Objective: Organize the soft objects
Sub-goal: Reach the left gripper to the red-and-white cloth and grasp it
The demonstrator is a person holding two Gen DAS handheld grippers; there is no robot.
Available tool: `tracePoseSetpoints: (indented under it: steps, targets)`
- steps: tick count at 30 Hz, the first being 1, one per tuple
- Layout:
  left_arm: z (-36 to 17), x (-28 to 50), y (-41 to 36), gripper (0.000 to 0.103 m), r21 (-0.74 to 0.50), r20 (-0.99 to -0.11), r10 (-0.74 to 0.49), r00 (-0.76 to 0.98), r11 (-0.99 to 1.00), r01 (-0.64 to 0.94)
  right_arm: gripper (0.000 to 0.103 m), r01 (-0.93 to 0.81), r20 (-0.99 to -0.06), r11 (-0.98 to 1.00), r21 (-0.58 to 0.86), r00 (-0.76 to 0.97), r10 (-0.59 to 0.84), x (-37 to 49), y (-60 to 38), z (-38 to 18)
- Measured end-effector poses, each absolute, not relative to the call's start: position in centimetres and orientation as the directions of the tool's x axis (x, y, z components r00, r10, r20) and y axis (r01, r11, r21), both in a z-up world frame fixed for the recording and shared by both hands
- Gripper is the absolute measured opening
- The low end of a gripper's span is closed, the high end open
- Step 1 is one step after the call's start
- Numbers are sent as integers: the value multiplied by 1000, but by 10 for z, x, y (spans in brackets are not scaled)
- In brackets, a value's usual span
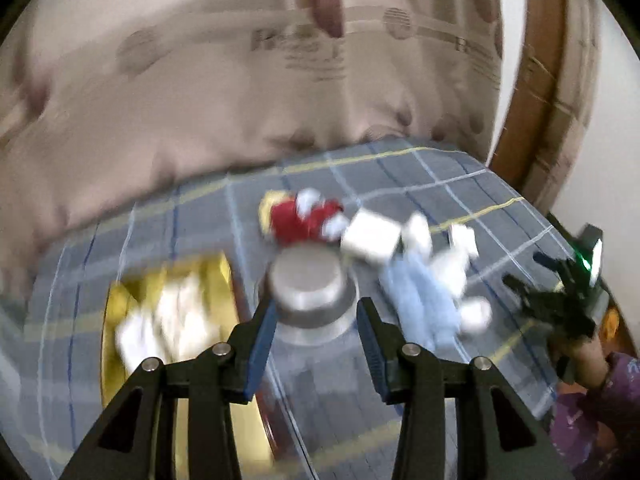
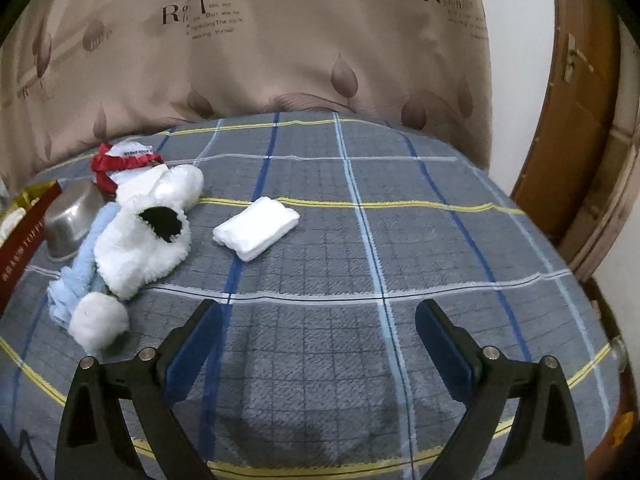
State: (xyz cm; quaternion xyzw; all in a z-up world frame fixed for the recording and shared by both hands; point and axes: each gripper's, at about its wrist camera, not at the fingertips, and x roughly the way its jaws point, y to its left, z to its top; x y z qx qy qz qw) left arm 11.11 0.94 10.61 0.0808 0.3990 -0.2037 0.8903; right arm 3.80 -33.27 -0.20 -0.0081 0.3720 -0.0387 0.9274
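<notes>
Folded white cloth pad (image 2: 256,227) lying loose on grey plaid blanket (image 2: 400,240), just right of fluffy white plush toy (image 2: 142,246). Right gripper (image 2: 320,344) spread wide, empty, clear of it; left gripper (image 1: 316,320) half-spread, holding nothing.

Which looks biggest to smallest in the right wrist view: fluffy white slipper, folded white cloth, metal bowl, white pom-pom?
1. Fluffy white slipper.
2. Folded white cloth.
3. Metal bowl, partly hidden, and white pom-pom, nearer the camera: these look alike, so I won't rank them.
</notes>
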Motion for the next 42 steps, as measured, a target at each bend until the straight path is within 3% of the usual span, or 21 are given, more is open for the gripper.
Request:
tracePoseSetpoints:
  steps: [6,11,15,19,26,27,29,42]
  targets:
    - [91,229,-20,42,-1,-816,-320,482,834,551,97,35,-684,999,26,729,-8,36,-337,-3]
    - [64,290,-32,42,-71,-852,-347,393,820,569,97,9,-680,999,44,733,24,36,-336,-4]
    - [39,311,-37,42,-43,-875,-303,376,824,565,97,-5,-681,998,63,731,47,36,-337,-4]
    - [22,323,-37,42,-104,-892,-329,309,816,568,97,-15,-687,997,72,724,60,39,-336,-5]
    - [8,315,-55,42,-9,-921,-248,300,784,620,97,-22,-701,996,88,709,77,43,-336,-7]
    - [7,316,-56,41,-10,-923,-245,297,787,617,97,-22,-702,996,90,707,80,43,-337,-8]
    - [6,318,-55,11,-48,-925,-260,279,805,591,97,-21,-703,995,93,707,81,43,-337,-8]
    - [45,280,-45,9,-98,-835,-322,446,885,455,97,-21,-699,995,98,710,83,43,-338,-8]
